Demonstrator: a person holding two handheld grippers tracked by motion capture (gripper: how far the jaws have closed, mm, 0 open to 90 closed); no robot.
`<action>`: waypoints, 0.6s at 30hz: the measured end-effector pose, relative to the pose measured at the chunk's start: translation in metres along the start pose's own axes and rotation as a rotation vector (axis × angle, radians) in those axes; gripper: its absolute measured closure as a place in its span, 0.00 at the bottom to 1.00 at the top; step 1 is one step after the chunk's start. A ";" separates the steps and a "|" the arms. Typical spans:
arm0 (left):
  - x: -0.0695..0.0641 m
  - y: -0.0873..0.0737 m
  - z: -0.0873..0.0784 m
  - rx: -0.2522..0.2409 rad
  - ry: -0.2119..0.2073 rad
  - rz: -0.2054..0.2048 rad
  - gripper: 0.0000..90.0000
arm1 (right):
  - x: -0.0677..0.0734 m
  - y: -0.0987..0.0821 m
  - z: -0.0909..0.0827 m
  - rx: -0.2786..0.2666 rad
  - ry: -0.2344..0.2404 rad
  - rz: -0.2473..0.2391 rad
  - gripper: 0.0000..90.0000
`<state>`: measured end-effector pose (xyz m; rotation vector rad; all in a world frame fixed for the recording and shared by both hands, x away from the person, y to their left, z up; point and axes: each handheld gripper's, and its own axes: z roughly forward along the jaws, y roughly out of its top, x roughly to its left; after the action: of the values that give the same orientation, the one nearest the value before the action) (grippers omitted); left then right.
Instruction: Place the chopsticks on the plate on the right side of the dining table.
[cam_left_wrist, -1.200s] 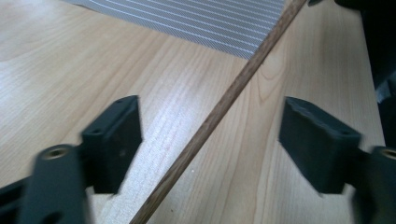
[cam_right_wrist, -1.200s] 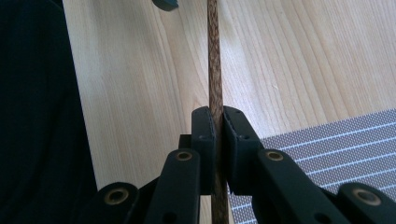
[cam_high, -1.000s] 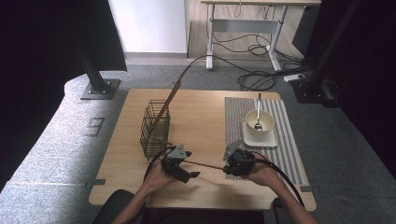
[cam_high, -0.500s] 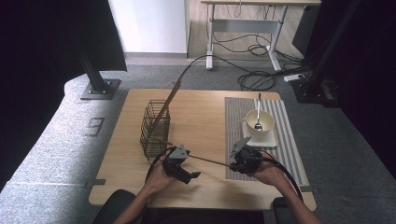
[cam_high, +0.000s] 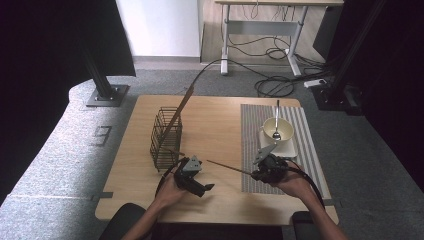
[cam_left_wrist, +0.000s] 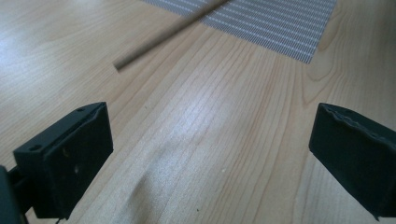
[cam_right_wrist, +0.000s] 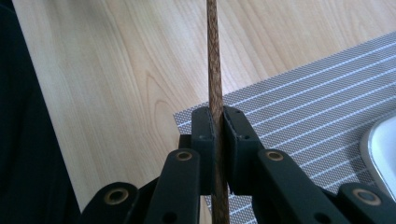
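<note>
A thin brown wooden chopstick (cam_high: 230, 167) hangs just above the table, pointing left. My right gripper (cam_high: 256, 174) is shut on its right end at the striped placemat's (cam_high: 250, 150) left edge. In the right gripper view the chopstick (cam_right_wrist: 214, 56) runs straight up between the closed pads (cam_right_wrist: 204, 128). My left gripper (cam_high: 204, 188) stands open over bare wood, its jaws have just been opening, and nothing is between them. In the left gripper view its own gripper (cam_left_wrist: 210, 158) is spread wide, with the chopstick's free end (cam_left_wrist: 159, 39) lying farther off.
A dark wire basket (cam_high: 165, 137) with a long wooden utensil (cam_high: 180, 107) leaning in it stands left of centre. On the placemat sits a cream bowl (cam_high: 285, 131) holding a spoon (cam_high: 276, 120), on a white plate (cam_high: 292, 149). The plate's rim (cam_right_wrist: 383, 149) is near the right gripper.
The left gripper has let go of the chopstick's left end. The right gripper has moved to the right with the chopstick, drawing its tip away from the left gripper.
</note>
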<state>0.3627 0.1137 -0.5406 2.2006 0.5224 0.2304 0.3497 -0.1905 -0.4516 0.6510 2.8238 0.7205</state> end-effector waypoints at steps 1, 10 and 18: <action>0.000 0.000 0.000 0.000 0.000 0.000 0.00 | -0.001 -0.001 -0.001 -0.002 -0.003 0.004 0.92; -0.001 -0.005 0.010 0.069 -0.003 0.004 0.00 | -0.013 -0.006 -0.003 -0.005 -0.034 0.038 0.92; -0.003 -0.008 0.018 0.126 0.002 0.018 0.00 | -0.026 -0.013 -0.004 -0.007 -0.066 0.084 0.92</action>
<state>0.3640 0.1046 -0.5578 2.3282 0.5314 0.2136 0.3671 -0.2142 -0.4529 0.7817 2.7470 0.7094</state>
